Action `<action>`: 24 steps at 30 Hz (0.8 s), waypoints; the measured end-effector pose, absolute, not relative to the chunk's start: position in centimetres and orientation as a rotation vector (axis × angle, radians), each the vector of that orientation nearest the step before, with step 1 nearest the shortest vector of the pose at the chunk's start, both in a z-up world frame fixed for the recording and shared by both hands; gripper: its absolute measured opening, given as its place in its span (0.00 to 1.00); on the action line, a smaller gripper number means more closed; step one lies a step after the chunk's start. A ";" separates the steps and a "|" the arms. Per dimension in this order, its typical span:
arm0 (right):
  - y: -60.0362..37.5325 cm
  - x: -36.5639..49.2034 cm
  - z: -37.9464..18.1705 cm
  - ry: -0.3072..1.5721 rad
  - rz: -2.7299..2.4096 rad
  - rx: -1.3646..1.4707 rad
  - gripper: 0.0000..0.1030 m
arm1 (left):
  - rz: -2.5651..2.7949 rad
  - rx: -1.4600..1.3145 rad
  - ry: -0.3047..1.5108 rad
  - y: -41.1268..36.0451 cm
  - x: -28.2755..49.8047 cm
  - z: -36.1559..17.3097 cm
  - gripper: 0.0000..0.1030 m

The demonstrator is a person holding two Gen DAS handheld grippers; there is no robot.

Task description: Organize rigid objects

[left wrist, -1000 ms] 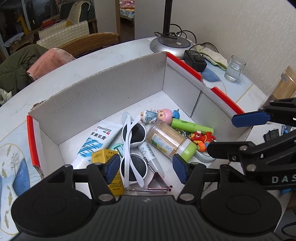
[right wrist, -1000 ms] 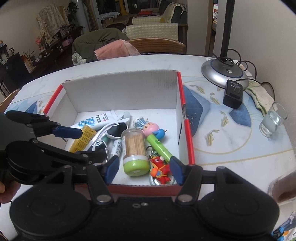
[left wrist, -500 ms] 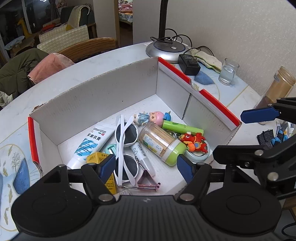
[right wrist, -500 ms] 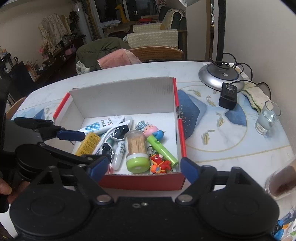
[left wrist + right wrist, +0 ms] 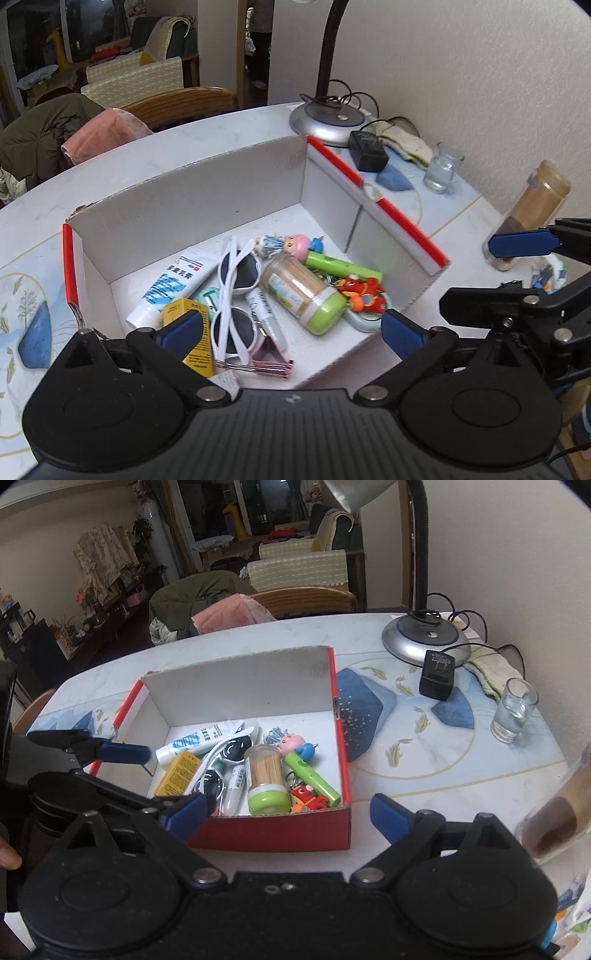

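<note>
While one box (image 5: pixel 273 830) holds one toothpick jar (image 5: pixel 266 779), both hand-held grippers open.

One box (image 5: pixel 273 830); in it one toothpick jar (image 5: pixel 266 779), one sunglasses (image 5: pixel 236 295), one tube (image 5: pixel 173 284), one yellow carton (image 5: pixel 177 773), one green toy pen (image 5: pixel 312 775), one red figure (image 5: pixel 360 291), one doll (image 5: pixel 284 244), one marker (image 5: pixel 236 786), one clip (image 5: pixel 269 356); outside it one lamp (image 5: pixel 424 638), one adapter (image 5: pixel 436 679), one glass (image 5: pixel 513 712), one brown jar (image 5: pixel 532 210); two grippers, the left gripper (image 5: pixel 291 326) and the right gripper (image 5: pixel 288 812).
</note>
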State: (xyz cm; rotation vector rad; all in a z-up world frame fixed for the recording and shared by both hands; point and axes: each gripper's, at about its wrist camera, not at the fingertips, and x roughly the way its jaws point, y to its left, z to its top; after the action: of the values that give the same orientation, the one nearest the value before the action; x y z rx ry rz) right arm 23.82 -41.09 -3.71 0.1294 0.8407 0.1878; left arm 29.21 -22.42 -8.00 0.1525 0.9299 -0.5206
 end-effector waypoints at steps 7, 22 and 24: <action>-41.6 22.4 -2.6 0.808 0.193 0.150 0.97 | -0.538 0.105 0.894 -22.1 27.5 -6.4 1.00; -40.1 19.4 0.0 0.751 0.226 0.135 1.00 | -0.470 0.097 0.799 -19.2 23.6 -3.1 1.00; -39.7 19.0 0.1 0.750 0.227 0.129 1.00 | -0.458 0.087 0.789 -18.6 23.0 -2.9 1.00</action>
State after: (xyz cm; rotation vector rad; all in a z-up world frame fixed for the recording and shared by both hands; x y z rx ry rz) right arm 19.03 -39.70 0.08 0.1287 0.7499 0.2268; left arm 23.00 -18.63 -2.89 0.0870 0.7890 -0.4579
